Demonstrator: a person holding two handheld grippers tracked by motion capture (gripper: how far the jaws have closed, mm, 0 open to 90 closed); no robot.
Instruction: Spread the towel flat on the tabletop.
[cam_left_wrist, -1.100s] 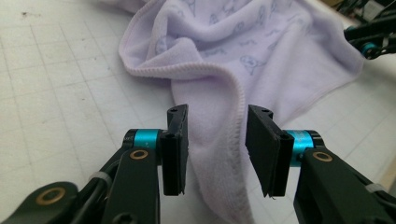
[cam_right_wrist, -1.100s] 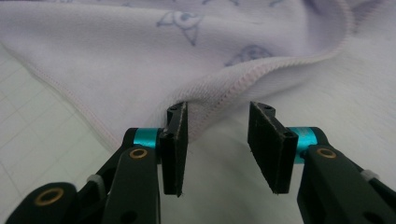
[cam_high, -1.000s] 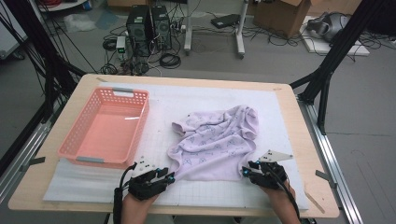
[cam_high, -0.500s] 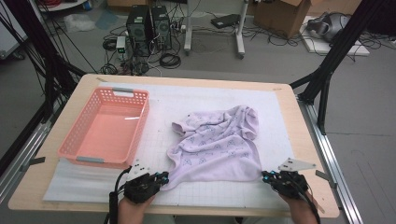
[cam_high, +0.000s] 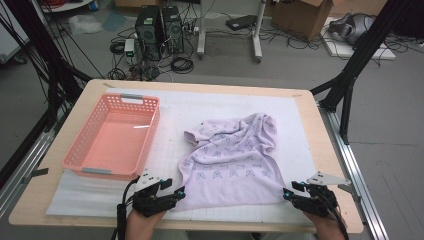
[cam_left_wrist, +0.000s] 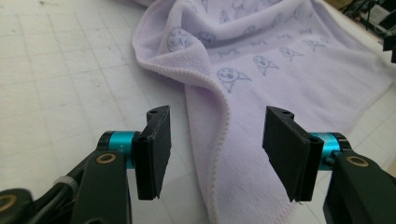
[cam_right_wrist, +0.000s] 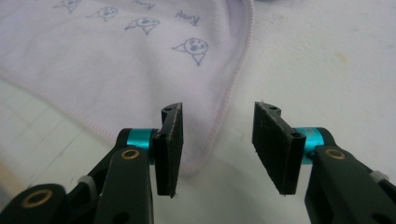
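High view: pale lilac terry towel printed with small blue cartoon faces (cam_high: 231, 162) lies rumpled on the white gridded mat (cam_high: 300, 130) covering the wooden surface (cam_high: 320, 150), a little toward 3 o'clock of centre. Salmon-pink perforated plastic basket (cam_high: 114, 136) sits at 9 o'clock of the towel, well apart from it. Left gripper (cam_high: 176, 193) rests at the towel's 7 o'clock corner; right gripper (cam_high: 288, 193) at its 5 o'clock corner, just off the cloth. A hand holds each from the near edge.

Left gripper view: jaws spread, having just been opening. The towel's hemmed edge runs between them toward 12 o'clock; neither pad presses it.

Right gripper view: jaws spread, likewise just been opening. The towel's rounded corner lies flat on the mat between and just beyond the pads, not pinched; cloth stretches off toward 10 o'clock.
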